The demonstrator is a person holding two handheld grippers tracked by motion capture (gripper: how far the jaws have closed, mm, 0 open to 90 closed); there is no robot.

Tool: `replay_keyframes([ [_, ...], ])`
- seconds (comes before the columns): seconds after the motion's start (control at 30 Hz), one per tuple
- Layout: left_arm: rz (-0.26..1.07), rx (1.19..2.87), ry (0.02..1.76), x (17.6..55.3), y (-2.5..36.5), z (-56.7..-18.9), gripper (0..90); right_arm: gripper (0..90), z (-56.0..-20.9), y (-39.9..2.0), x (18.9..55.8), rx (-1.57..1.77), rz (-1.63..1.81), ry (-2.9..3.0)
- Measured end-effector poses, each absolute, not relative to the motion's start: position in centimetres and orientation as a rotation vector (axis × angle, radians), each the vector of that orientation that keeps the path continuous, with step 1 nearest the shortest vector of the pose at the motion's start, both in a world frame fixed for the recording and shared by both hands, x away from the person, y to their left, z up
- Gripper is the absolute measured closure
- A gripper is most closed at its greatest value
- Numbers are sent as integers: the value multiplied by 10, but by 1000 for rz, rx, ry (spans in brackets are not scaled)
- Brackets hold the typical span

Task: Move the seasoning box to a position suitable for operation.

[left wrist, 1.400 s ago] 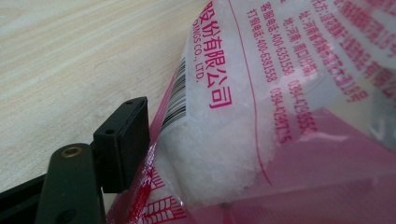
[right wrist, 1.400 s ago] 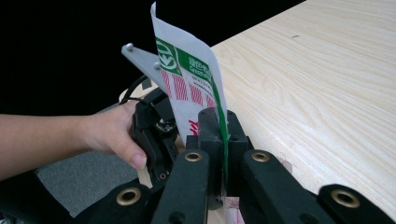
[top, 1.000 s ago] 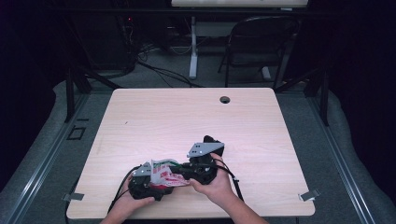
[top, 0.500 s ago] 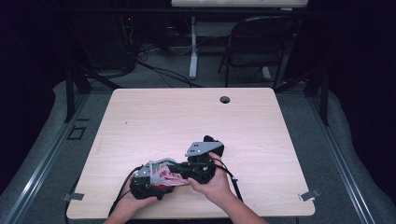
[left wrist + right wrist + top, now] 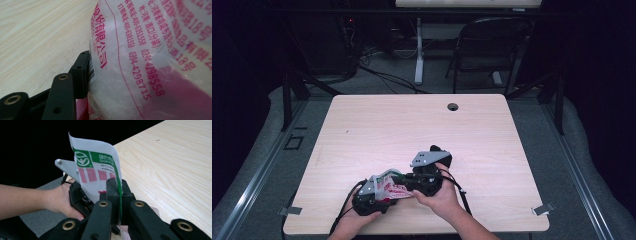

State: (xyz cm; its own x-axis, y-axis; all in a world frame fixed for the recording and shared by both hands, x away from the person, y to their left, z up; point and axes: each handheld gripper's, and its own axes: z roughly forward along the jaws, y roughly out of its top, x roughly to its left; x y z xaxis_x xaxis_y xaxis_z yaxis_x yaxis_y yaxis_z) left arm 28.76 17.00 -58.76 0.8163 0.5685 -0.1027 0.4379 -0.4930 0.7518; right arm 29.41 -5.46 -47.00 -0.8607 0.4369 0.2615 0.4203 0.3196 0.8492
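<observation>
A filled plastic bag [image 5: 387,185], white with red and green print, is held between both grippers near the table's [image 5: 412,130] front edge. My left gripper [image 5: 382,194] has just been closing its jaws with the bag between them. In the left gripper view one pad [image 5: 84,75] presses into the bag's [image 5: 150,50] side, and the other jaw is hidden behind the bag. My right gripper [image 5: 120,195] is shut on the bag's flat upper edge [image 5: 97,167], which stands up above its jaws. The right gripper view has the left hand [image 5: 58,201] and its gripper behind the bag.
The light wooden table has a round cable hole [image 5: 453,107] near its far edge. A dark folding chair [image 5: 492,45] and a desk leg [image 5: 418,55] stand beyond it. Metal clips [image 5: 543,209] sit at the front corners. Grey floor surrounds the table.
</observation>
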Motion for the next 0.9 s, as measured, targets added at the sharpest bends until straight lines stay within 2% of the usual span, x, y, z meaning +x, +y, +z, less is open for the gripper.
replay_keyframes([
  [0.9, 386, 2163, 750, 282, 173, -570, 552, 900, -457, -56, 298, 843, 1642, 2511],
])
